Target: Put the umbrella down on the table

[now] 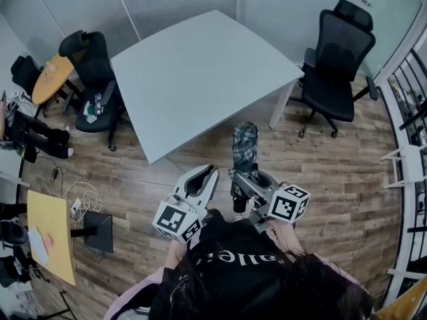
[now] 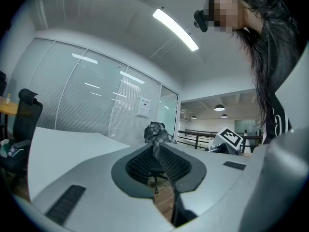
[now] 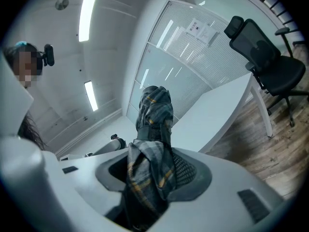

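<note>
One umbrella [image 3: 154,110], lower end hidden, stands clamped between jaws of the right gripper [image 3: 152,154]; left gripper [image 2: 157,153] jaws together.

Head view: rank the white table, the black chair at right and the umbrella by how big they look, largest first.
1. White table
2. Black chair
3. Umbrella, smallest even though it is nearer the camera than the other two.
</note>
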`<state>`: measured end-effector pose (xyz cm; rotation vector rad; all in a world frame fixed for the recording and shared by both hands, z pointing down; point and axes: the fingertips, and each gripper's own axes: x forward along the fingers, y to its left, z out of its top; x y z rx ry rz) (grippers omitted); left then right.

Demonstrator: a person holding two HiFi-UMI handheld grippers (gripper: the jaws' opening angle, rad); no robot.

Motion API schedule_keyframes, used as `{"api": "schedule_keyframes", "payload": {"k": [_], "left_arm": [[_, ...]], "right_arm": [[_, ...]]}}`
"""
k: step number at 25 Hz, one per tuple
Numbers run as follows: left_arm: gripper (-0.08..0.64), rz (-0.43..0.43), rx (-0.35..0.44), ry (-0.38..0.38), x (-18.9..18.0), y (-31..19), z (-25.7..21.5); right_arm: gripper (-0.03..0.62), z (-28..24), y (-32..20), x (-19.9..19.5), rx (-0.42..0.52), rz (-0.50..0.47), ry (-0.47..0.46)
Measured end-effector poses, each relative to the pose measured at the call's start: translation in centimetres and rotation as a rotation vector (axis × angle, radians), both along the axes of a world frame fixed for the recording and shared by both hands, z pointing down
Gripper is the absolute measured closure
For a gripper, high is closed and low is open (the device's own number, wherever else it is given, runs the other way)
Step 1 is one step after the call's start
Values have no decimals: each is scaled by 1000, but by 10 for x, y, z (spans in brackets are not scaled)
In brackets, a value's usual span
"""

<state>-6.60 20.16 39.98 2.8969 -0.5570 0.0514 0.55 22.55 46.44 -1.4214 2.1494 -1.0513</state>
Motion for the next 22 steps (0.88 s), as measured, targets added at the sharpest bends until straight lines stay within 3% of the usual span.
{"api": "schedule_keyframes", "payload": {"k": [13, 22], "left_arm": [[500, -70, -15, -79, 4, 0, 11], [500, -28, -32, -82, 29, -43, 21]], "right_arm": [[391, 12, -10, 15, -12, -32, -30], [391, 20, -53, 36, -26, -7, -25]]}}
